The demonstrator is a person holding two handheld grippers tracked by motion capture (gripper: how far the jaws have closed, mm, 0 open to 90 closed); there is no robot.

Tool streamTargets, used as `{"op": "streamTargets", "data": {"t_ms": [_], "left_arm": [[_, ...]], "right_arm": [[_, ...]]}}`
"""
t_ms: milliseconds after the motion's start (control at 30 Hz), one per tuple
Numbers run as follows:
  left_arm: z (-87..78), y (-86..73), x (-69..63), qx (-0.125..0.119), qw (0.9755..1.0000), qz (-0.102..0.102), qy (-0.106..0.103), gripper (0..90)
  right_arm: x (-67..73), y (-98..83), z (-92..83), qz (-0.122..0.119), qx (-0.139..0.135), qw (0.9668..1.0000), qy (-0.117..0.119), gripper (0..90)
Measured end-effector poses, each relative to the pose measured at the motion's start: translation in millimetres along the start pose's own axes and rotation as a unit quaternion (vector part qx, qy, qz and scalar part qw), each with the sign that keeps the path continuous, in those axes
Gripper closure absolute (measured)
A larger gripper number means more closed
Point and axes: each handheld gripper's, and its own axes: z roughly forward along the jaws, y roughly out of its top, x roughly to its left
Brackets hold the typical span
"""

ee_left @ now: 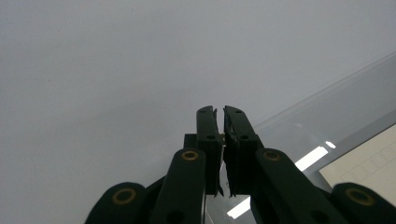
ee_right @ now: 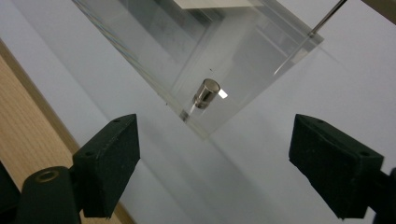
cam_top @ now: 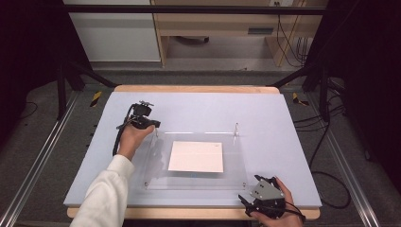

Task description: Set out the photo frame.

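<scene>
Pale blue table mat (cam_top: 198, 106) under clear acrylic plate (cam_top: 236, 163); left gripper (ee_left: 220, 112) fingers closed, right gripper (ee_right: 215, 154) fingers apart.

closed left claw (ee_left: 220, 112) beside clear plate (ee_left: 336, 116) edge.

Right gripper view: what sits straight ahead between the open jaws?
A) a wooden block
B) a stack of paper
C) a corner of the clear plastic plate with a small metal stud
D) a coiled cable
C: the right gripper has its jaws wide apart, and between them lies the near corner of the clear plastic plate, apart from both jaws, with a small metal stud set in it.
</scene>
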Motion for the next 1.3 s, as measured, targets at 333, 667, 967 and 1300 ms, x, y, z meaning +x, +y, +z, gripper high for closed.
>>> {"op": "streamTargets", "data": {"t_ms": [333, 667, 967, 1300], "left_arm": [[0.5, -0.1, 2.1, 0.000, 1.0000, 0.004, -0.004, 84.8], [0.1, -2.2, 2.0, -0.007, 0.9999, 0.006, -0.007, 84.7], [-1.4, -8.4, -0.6, -0.028, 0.9995, 0.016, 0.005, 84.2], [-19.0, -15.9, -10.5, -0.116, 0.9923, 0.029, 0.031, 58.6]], "right_arm": [[-1.7, 11.2, 13.9, -0.032, -0.029, 0.9990, -0.008, 27.0], [-1.5, 11.3, 13.4, -0.048, -0.051, 0.9975, 0.002, 33.3], [-2.8, 13.6, 12.8, -0.060, -0.043, 0.9973, 0.005, 34.3], [-5.6, 15.7, 9.3, -0.048, -0.051, 0.9975, 0.009, 35.5]]}}
